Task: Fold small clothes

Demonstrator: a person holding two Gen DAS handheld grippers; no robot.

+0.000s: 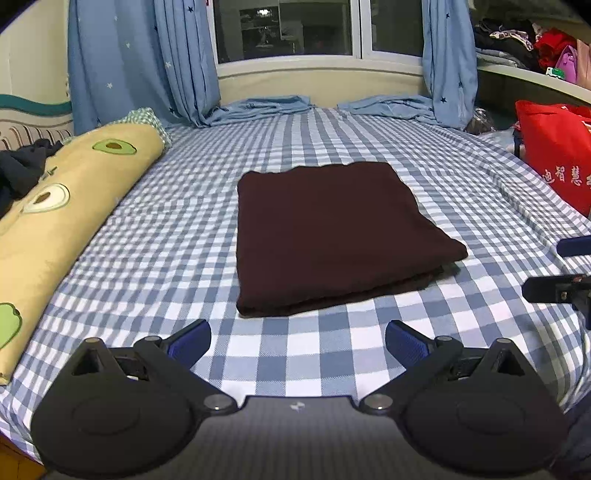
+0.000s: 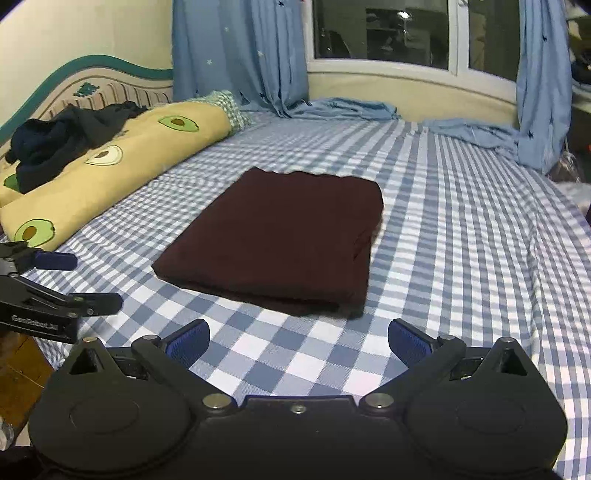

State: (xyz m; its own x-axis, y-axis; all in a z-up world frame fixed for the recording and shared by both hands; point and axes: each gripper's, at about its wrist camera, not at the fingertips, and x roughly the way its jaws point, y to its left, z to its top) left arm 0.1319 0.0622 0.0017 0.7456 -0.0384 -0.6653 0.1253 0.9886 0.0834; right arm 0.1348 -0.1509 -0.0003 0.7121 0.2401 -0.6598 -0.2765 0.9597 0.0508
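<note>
Folded garment: dark maroon. Bedsheet: blue-white check. Quilt: yellow, avocado print. Curtains: blue, starred.

1. You face a bed with a blue-and-white checked sheet.
2. A folded dark maroon cloth lies flat mid-bed.
3. A yellow avocado-print rolled quilt lies along its left side.

home bedroom | checked bed | star curtains | window

Avocado-print quilt, blue curtains, red bag.
</note>
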